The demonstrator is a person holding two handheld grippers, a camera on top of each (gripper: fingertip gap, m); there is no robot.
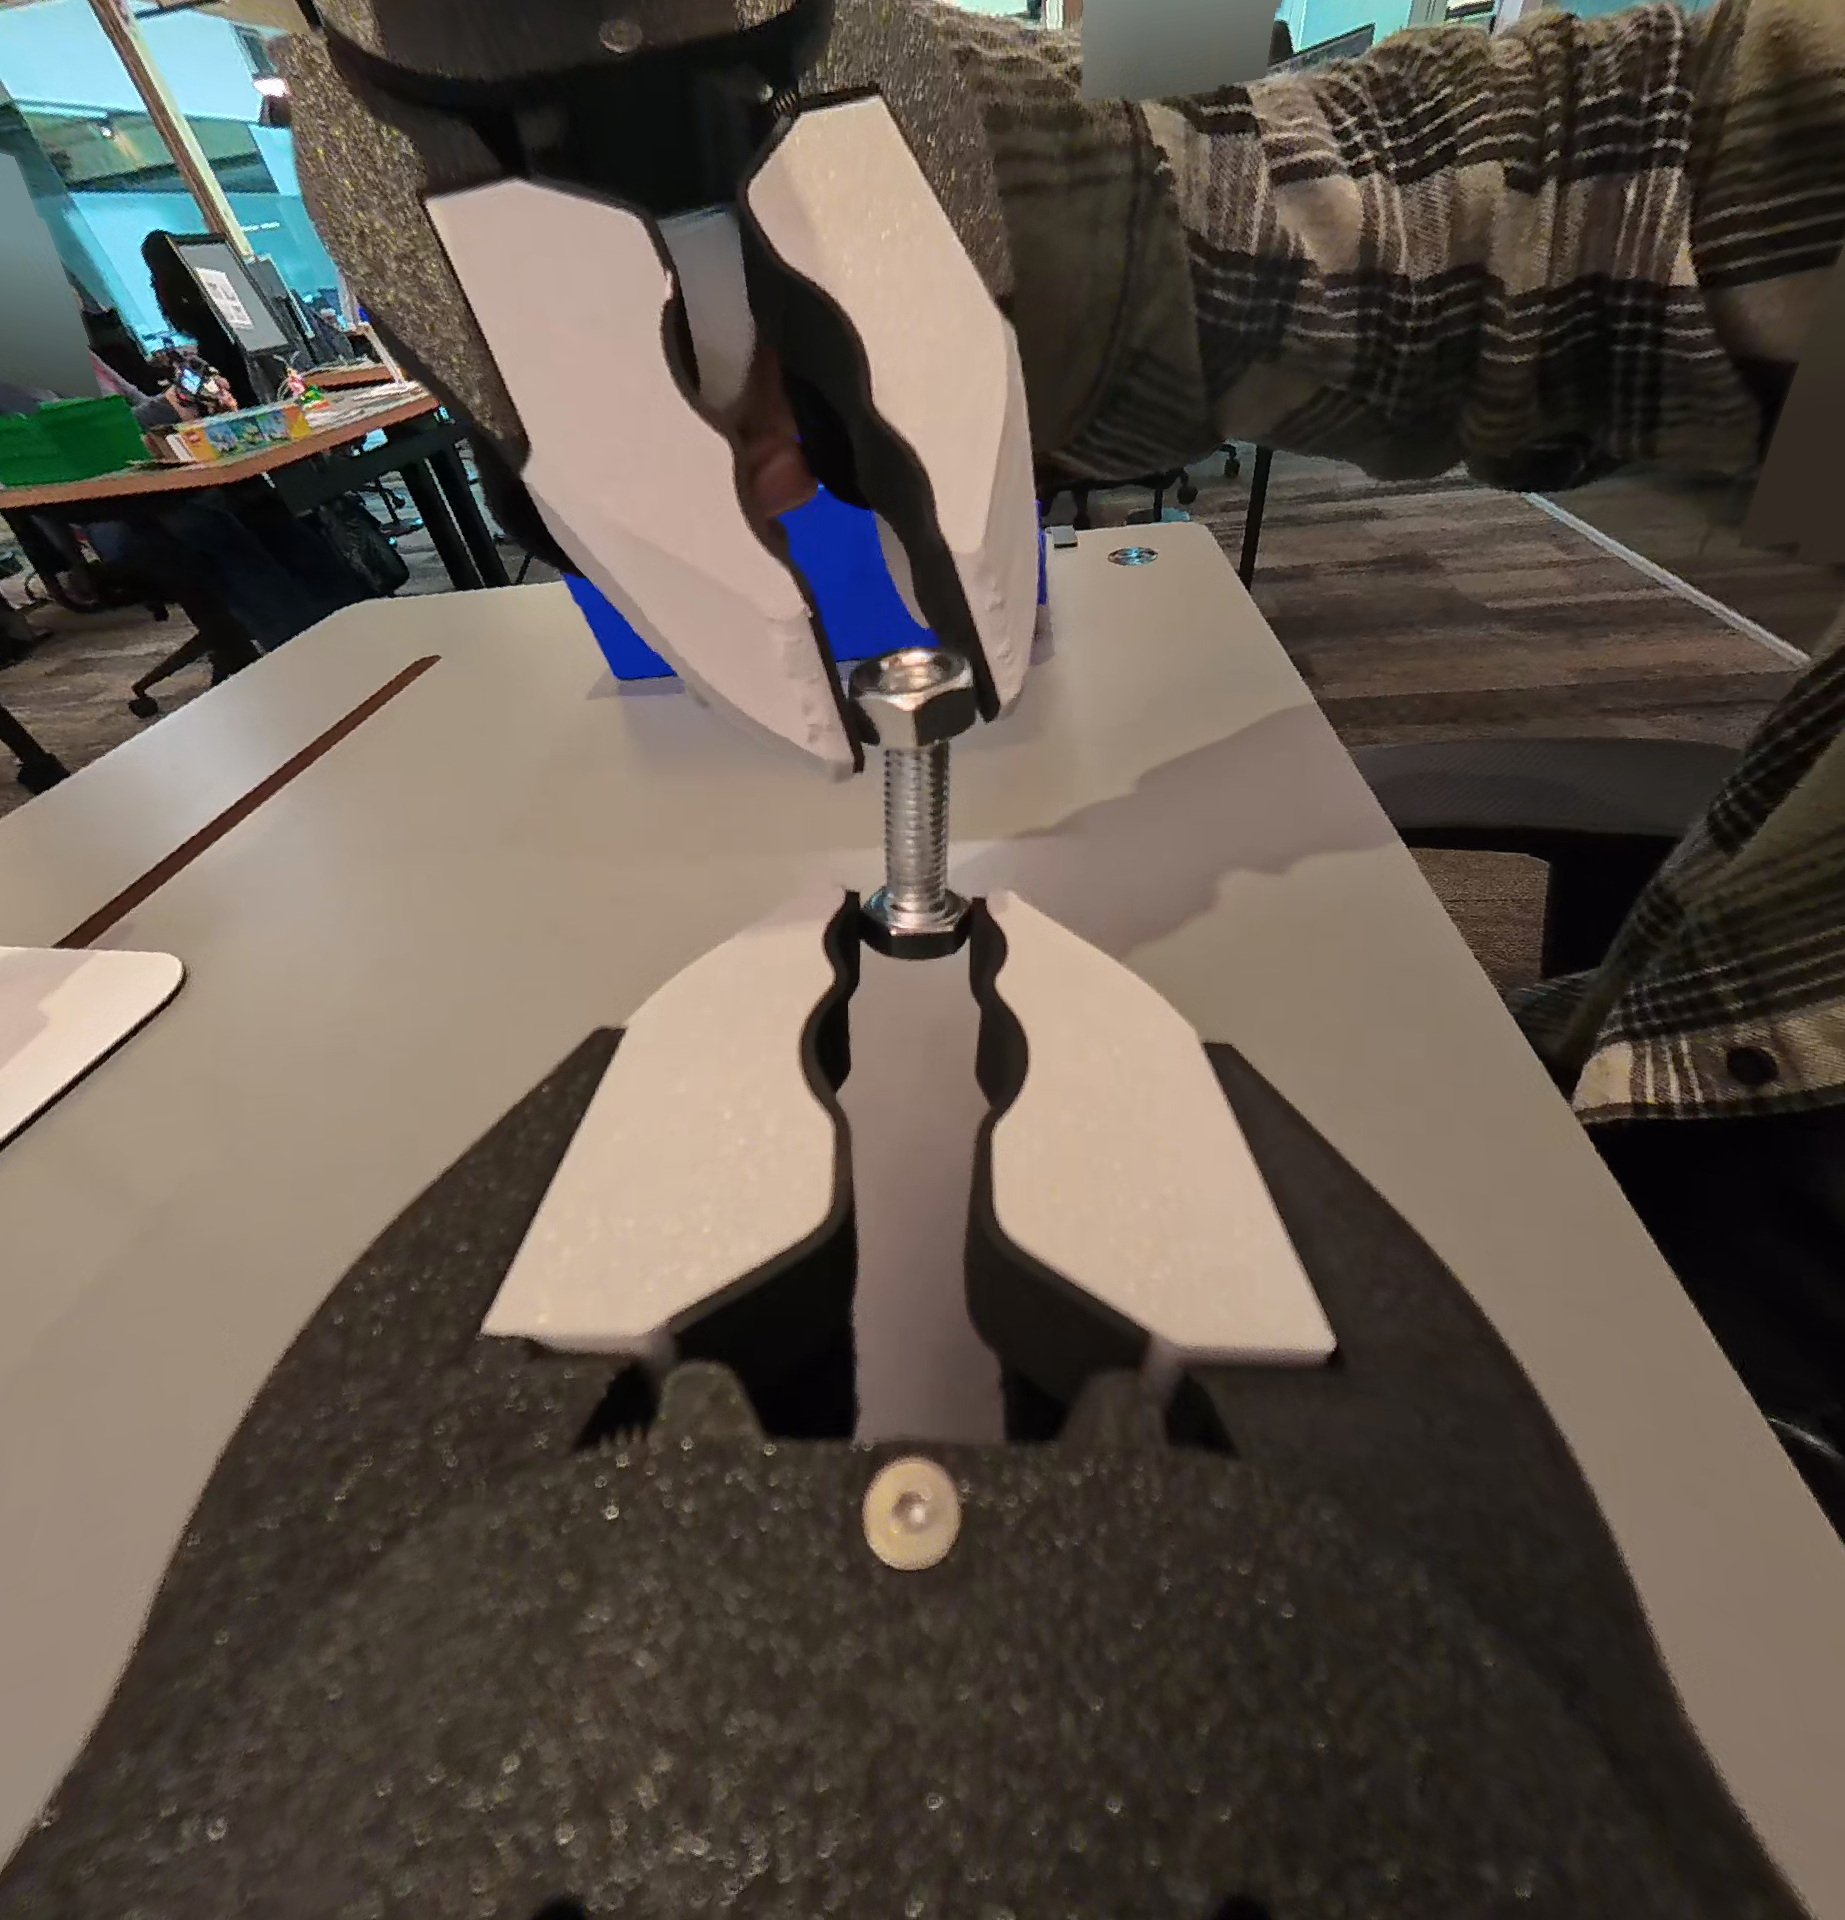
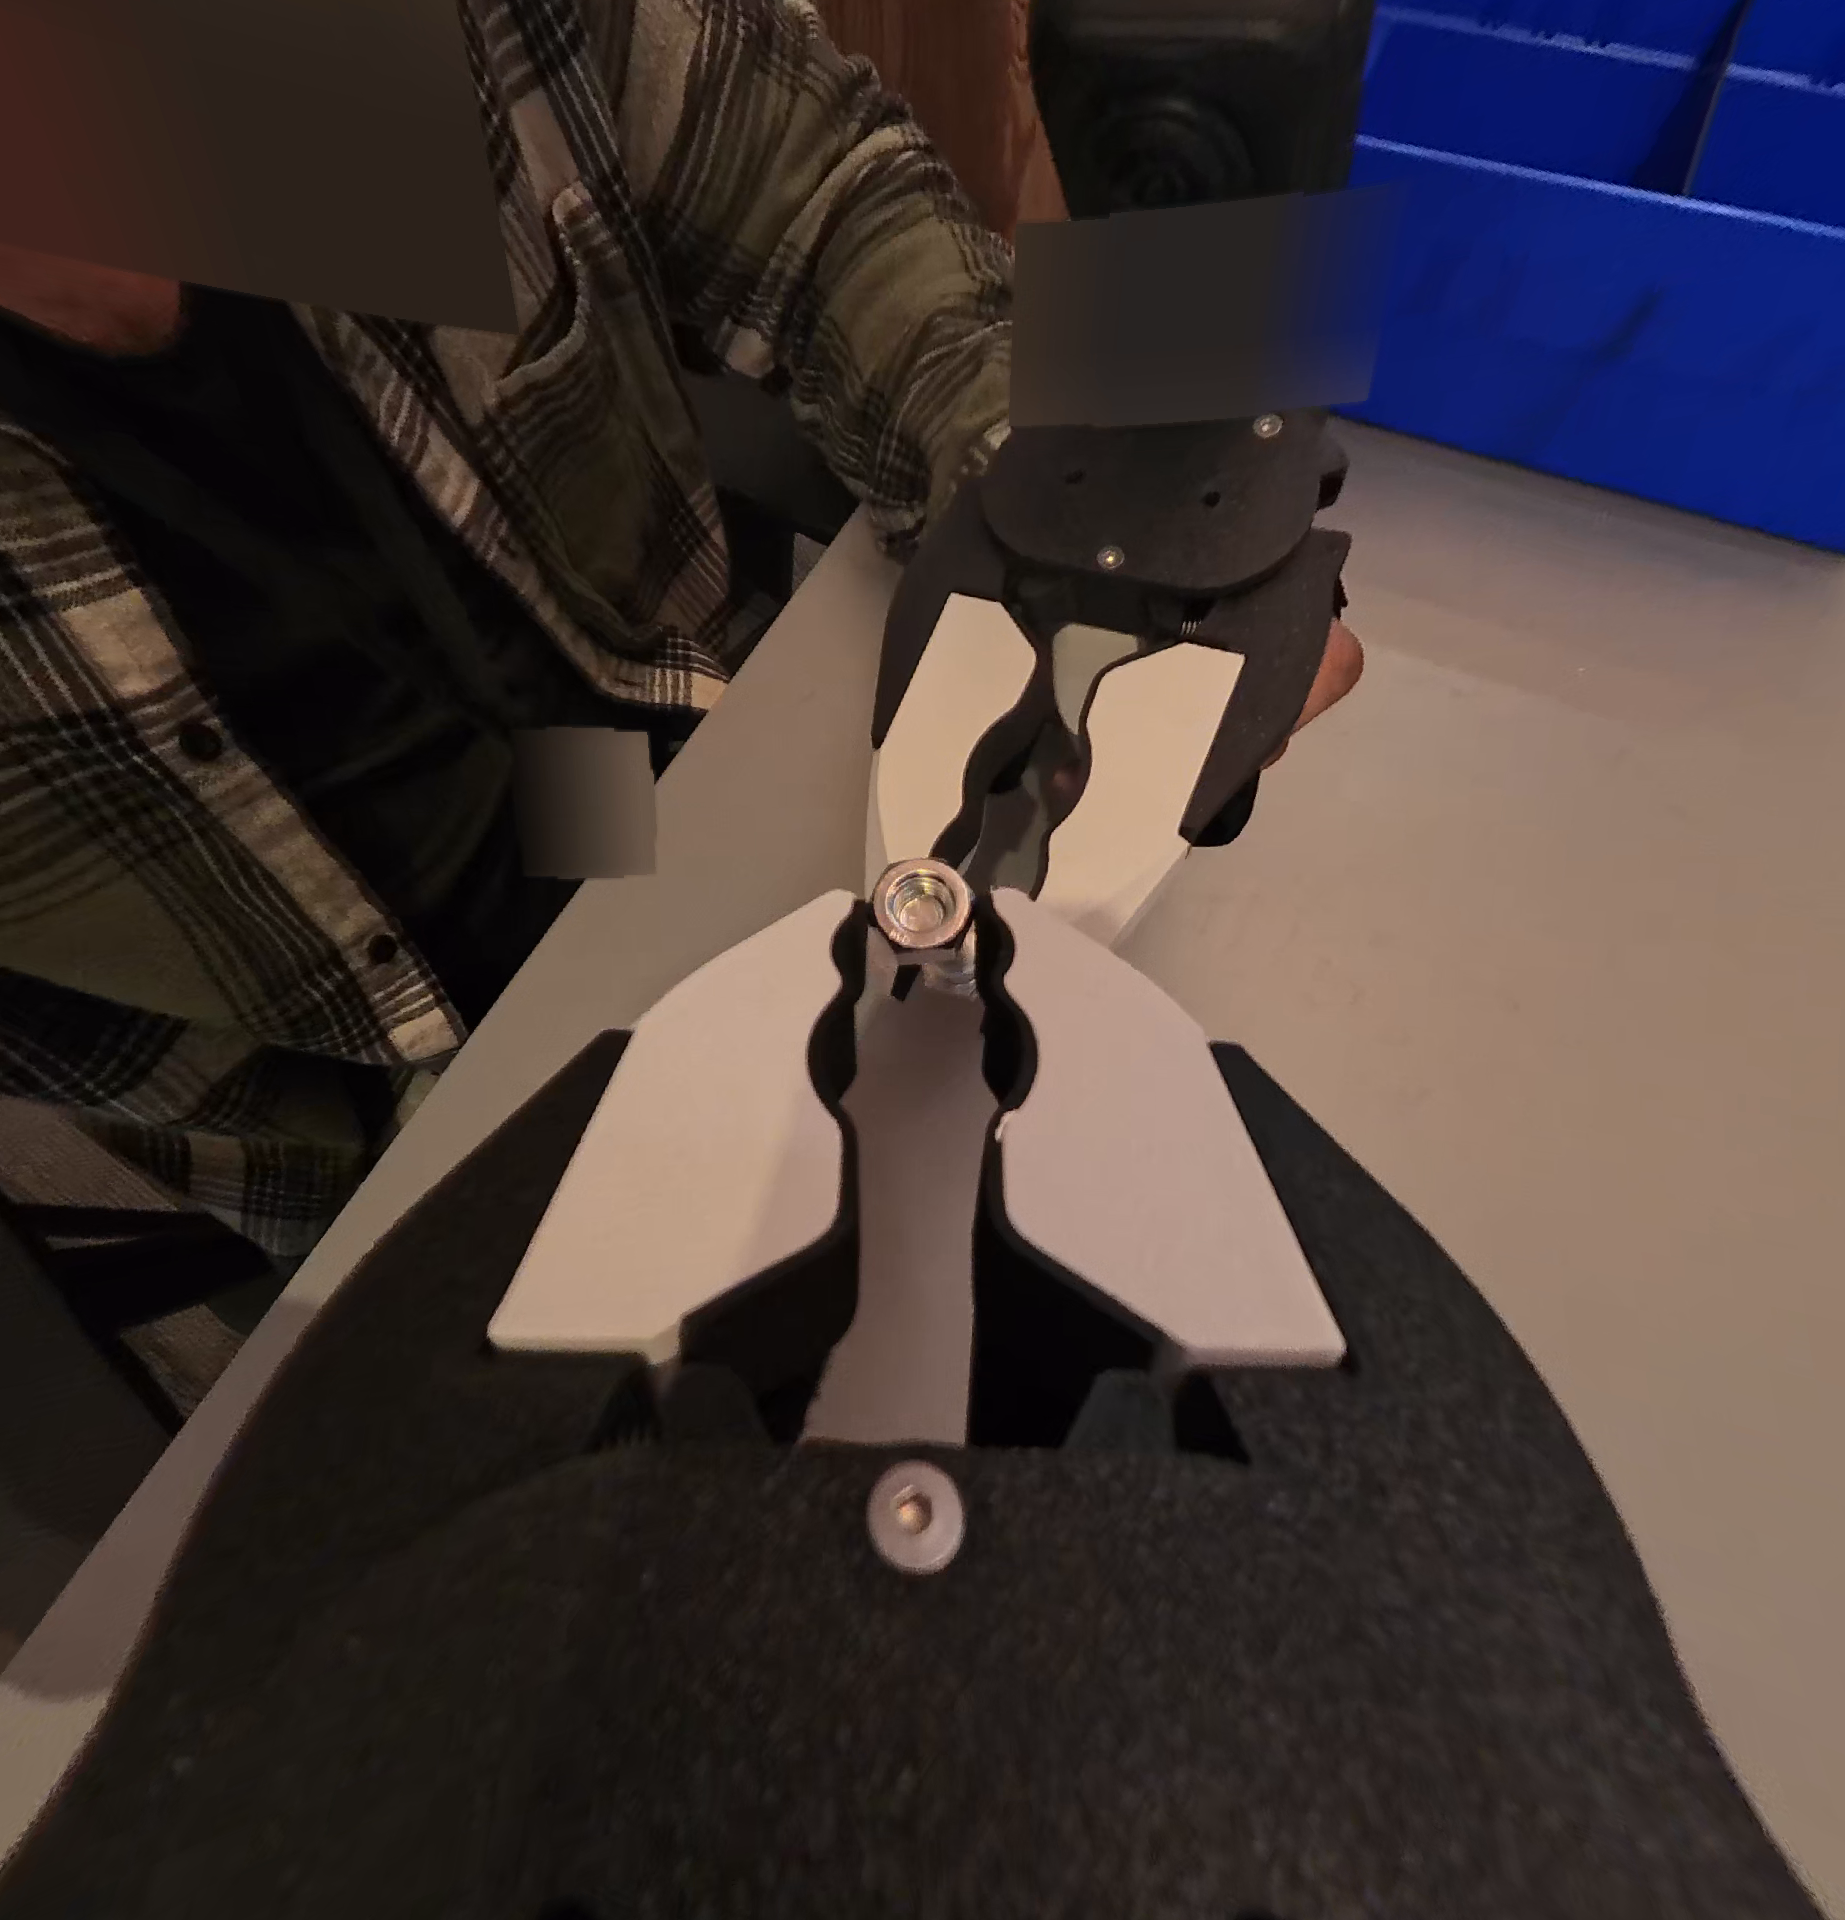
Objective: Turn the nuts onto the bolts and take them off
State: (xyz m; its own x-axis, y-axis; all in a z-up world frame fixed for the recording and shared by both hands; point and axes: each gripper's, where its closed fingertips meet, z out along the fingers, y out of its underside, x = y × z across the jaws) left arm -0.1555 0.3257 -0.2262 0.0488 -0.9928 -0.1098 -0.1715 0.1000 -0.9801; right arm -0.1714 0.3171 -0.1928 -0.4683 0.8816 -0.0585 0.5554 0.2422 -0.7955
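A silver bolt (image 1: 913, 821) stands upright above the white table (image 1: 378, 935). My left gripper (image 1: 913, 925) is shut on the bolt's hex head at the bottom. A silver hex nut (image 1: 913, 691) sits at the top end of the thread. My right gripper (image 1: 913, 717) comes down from above and is shut on the nut. In the right wrist view the nut (image 2: 918, 912) shows end-on between my right gripper (image 2: 918, 920) fingertips, with a bit of thread (image 2: 954, 982) below. The left gripper (image 2: 1001, 883) shows behind it.
A blue bin (image 2: 1624, 312) stands on the table beyond the grippers, also behind the right gripper (image 1: 824, 582). A white board (image 1: 45, 1029) lies at the left. The person's plaid shirt (image 2: 170, 779) is past the table edge (image 2: 585, 935). A chair (image 1: 1552, 790) is at the right. Both grippers' tips are close together, under 4 cm apart.
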